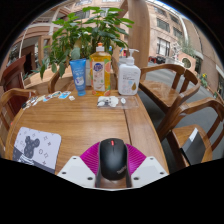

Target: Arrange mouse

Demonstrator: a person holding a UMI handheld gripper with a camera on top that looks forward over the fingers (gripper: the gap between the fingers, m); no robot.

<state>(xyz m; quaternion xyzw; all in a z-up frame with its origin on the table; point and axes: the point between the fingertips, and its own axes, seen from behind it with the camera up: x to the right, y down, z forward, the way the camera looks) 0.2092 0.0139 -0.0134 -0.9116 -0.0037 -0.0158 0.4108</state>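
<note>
While the gripper [112, 170] pinches a black mouse [112, 157] between its pink pads above the wooden table [85, 120], a loose hold risks dropping it short of the mouse pad [36, 150] nearby at the table's edge.

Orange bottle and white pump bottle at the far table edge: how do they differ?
The orange bottle is yellow-orange, slimmer and taller; the white pump bottle is white, squatter, with a pump head. Both stand upright side by side, well beyond the gripper, whose jaws are shut on the mouse.
</note>
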